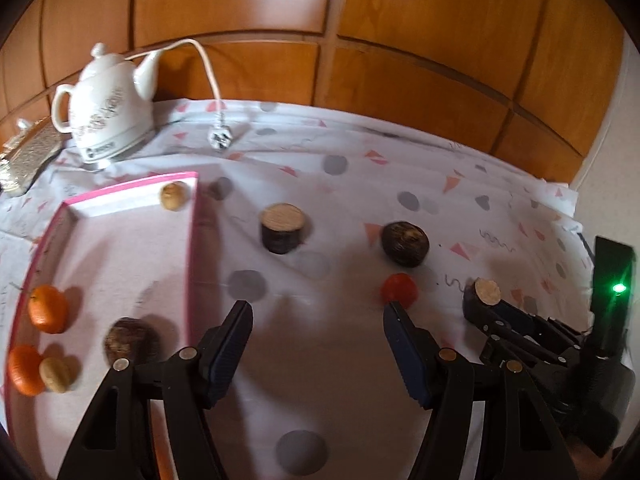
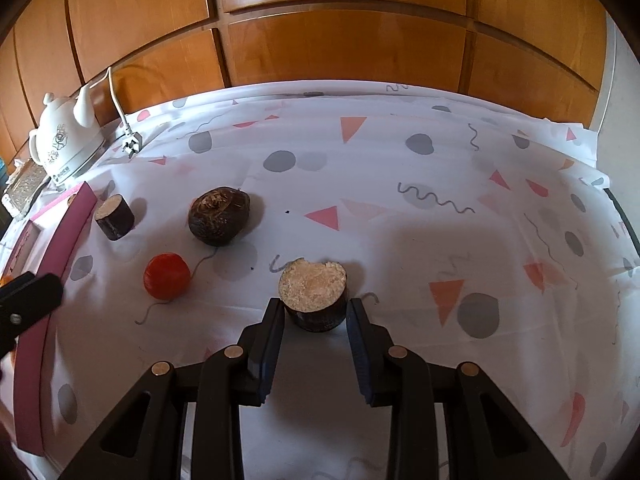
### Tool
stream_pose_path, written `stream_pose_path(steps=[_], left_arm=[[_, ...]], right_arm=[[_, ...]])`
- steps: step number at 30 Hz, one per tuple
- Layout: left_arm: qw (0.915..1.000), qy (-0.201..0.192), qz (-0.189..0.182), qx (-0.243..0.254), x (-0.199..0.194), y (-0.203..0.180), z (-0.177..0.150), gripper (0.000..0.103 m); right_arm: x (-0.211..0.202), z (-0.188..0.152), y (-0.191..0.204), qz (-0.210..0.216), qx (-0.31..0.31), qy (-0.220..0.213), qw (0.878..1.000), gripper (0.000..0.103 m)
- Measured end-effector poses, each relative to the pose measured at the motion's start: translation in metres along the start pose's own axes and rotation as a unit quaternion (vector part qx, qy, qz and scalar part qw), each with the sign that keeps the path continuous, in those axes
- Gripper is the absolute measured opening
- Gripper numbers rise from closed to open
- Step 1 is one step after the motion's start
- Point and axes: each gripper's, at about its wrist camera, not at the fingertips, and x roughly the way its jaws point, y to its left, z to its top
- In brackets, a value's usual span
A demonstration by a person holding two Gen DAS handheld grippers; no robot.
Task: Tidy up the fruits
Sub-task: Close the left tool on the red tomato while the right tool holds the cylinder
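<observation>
Between the parted right tongs sits a cut dark fruit, ungripped.

Left hand-held gripper hung open above the patterned surface. Pink tray held two oranges. A red fruit lay beside the right finger.
</observation>
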Motion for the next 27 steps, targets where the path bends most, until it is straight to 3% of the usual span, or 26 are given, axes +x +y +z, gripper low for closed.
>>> stream_pose_path(steps=[15,20,23,25,27], left_arm=[[0.9987,0.023,-0.044,0.010,0.040,-0.041,0.006,0.066],[0.9984,0.040,-0.036,0.015,0.057,-0.049,0.009,0.048],[0.9985,0.041,-0.033,0.014,0.063,-0.049,0.010,0.045],[0.9986,0.038,-0.032,0.016,0.064,-0.050,0.010,0.032],[0.9989,0.033,-0.030,0.018,0.063,-0.048,0.009,0.028]], right_arm=[[0.001,-0.002,-0.007,0.022,0.009,-0.003,1.000,0.032],[0.001,-0.002,-0.007,0.023,0.009,-0.004,1.000,0.032],[0.001,-0.003,-0.007,0.021,0.008,-0.005,1.000,0.033],[0.001,-0.003,-0.007,0.020,0.007,-0.005,1.000,0.033],[0.001,-0.003,-0.007,0.019,0.006,-0.006,1.000,0.033]])
